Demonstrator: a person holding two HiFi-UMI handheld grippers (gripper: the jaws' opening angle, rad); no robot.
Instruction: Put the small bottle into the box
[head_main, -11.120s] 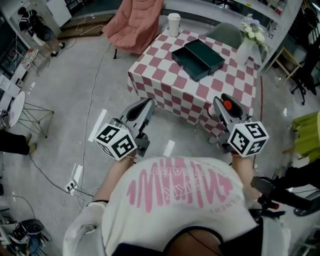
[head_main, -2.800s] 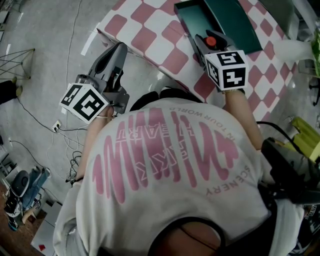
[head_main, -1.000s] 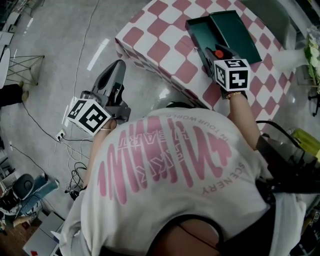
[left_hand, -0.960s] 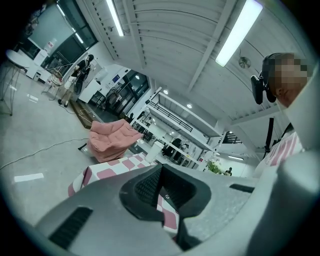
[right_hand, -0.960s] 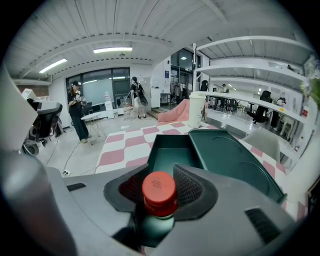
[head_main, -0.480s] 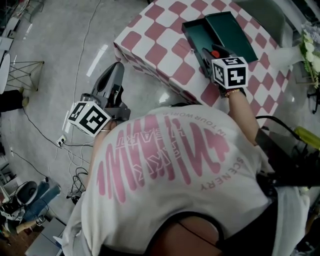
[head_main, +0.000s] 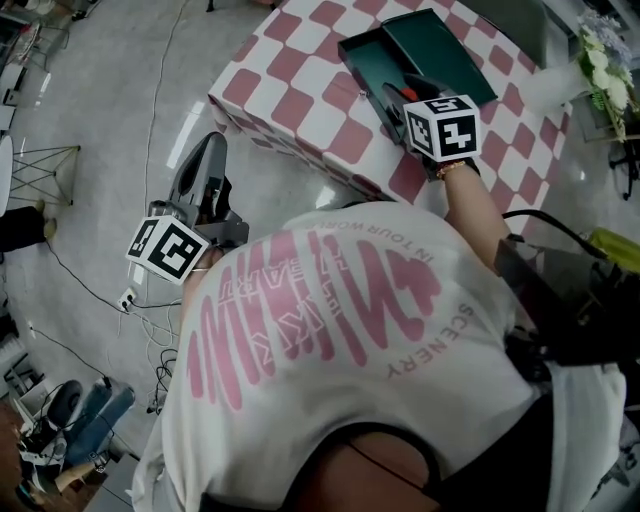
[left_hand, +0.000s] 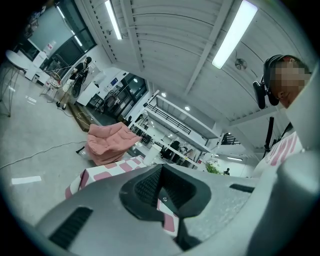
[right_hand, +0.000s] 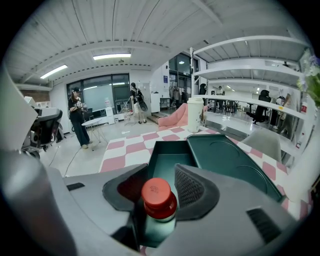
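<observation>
A dark green box lies open on the checkered table, its lid folded back. My right gripper reaches over the box's near end. The small bottle, with its red cap up, stands between the jaws above the box's open tray. The right gripper is opening, and a dark gap shows beside the bottle on the left side. My left gripper hangs off the table's left side over the floor, shut and empty. In its own view the left gripper points towards the table.
A white cup stands at the table's far edge, and a vase of flowers at the far right corner. A pink chair sits beyond the table. People stand in the background. Cables run over the floor.
The right gripper has stayed over the box with the bottle between its jaws. The left gripper has drifted slightly left and lower beside the table.
</observation>
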